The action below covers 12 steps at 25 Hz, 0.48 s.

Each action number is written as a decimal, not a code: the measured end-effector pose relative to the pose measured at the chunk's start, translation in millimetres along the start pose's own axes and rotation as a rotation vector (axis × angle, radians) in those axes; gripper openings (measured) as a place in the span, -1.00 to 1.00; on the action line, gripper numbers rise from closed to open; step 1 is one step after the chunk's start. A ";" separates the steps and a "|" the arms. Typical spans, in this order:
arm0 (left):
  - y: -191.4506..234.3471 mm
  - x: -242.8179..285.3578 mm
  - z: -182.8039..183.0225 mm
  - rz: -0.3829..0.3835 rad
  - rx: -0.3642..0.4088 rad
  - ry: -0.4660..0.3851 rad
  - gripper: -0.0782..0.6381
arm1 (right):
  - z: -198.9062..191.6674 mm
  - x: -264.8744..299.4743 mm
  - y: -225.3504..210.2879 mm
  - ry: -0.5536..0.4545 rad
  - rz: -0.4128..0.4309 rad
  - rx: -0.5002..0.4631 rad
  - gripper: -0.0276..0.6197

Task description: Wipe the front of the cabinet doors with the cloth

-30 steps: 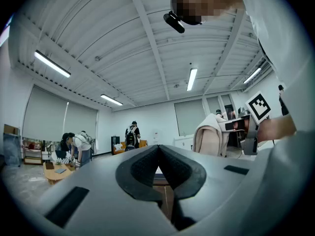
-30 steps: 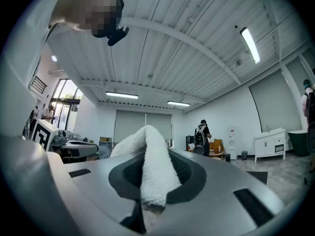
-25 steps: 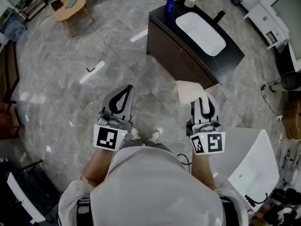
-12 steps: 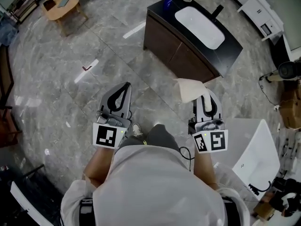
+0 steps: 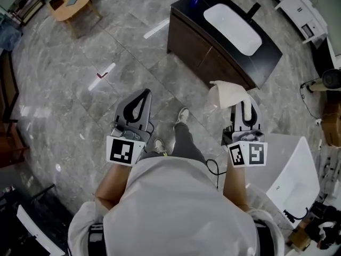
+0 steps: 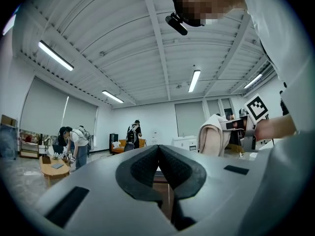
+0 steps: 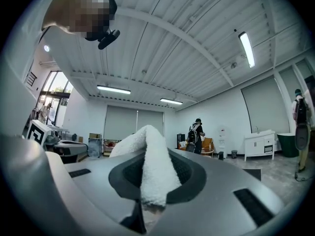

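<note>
The cloth [image 5: 226,94] looked soft, light and limp. It was a towelling fold pinched near one edge by the right hand-held gripper [image 5: 243,106], jaws closed on it, right of centre in the head view. It would likely sag unless pressed flat. The left hand-held gripper [image 5: 143,96] was closed and empty. The cabinet doors [image 5: 202,57] stood well apart at upper right, across bare floor [image 5: 106,41]. A white panel [image 5: 290,177] lay at lower right.

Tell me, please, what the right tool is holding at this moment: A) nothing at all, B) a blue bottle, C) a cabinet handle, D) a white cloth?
D: the right gripper view shows the right tool shut on the white cloth, which sticks up from between its pads.
</note>
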<state>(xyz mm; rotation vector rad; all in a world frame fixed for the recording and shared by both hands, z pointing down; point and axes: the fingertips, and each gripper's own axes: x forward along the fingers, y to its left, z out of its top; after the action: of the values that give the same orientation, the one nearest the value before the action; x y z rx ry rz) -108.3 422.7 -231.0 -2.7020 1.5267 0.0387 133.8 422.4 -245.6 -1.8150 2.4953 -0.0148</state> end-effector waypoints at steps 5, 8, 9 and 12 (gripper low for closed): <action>19.3 58.2 -9.3 0.043 0.018 0.024 -0.73 | -11.5 60.9 -37.9 0.003 0.038 0.022 -0.70; 25.8 112.9 -18.1 0.053 0.017 0.047 -0.73 | -15.7 106.3 -68.4 0.010 0.073 0.031 -0.70; 25.3 134.3 -19.2 0.053 0.015 0.052 -0.73 | -17.1 122.1 -81.7 0.016 0.085 0.033 -0.70; 22.1 196.7 -18.9 0.057 0.022 0.066 -0.73 | -22.6 168.7 -122.2 0.036 0.122 0.053 -0.70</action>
<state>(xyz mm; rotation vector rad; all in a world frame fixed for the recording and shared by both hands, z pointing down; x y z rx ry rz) -25.7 242.1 -220.5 -2.6678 1.6119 -0.0656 197.0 223.7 -224.7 -1.6554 2.5988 -0.1075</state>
